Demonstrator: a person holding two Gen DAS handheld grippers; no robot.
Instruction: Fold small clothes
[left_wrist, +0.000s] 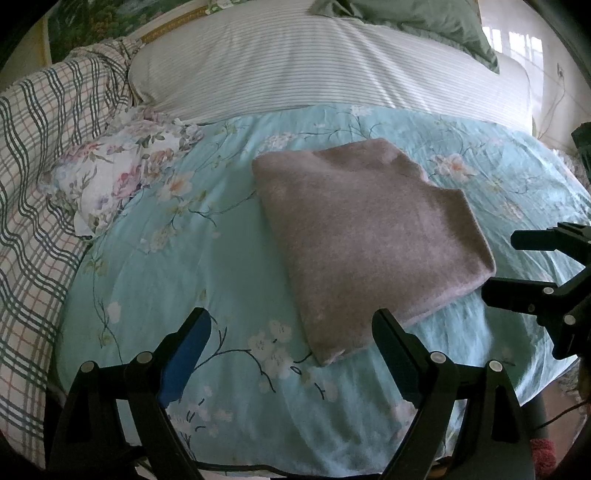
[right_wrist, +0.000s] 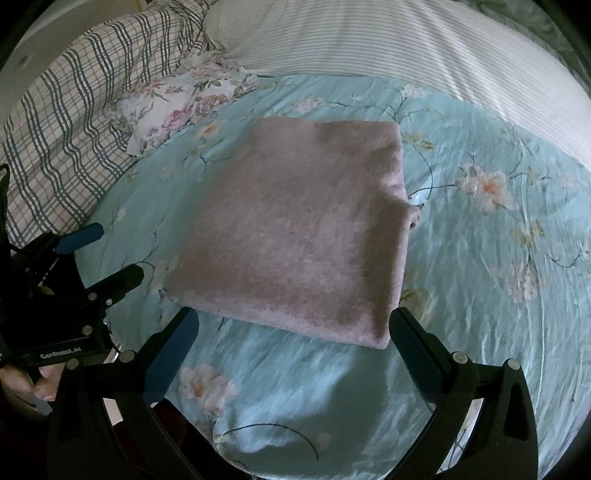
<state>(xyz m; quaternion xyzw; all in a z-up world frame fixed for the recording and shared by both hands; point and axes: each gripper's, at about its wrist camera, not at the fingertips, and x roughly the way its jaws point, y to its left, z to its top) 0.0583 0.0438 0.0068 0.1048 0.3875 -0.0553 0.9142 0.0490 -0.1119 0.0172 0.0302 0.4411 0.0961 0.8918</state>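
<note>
Bedspread bears folded garment.

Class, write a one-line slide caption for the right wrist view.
Folded pink garment lies on the floral bedsheet; open right gripper and left gripper nearby.

Green pillow cut off above.

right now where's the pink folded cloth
The folded pink cloth lies mid-bed on the blue floral sheet, ahead of both open grippers, with the floral pillow beyond its far-left corner.
</note>
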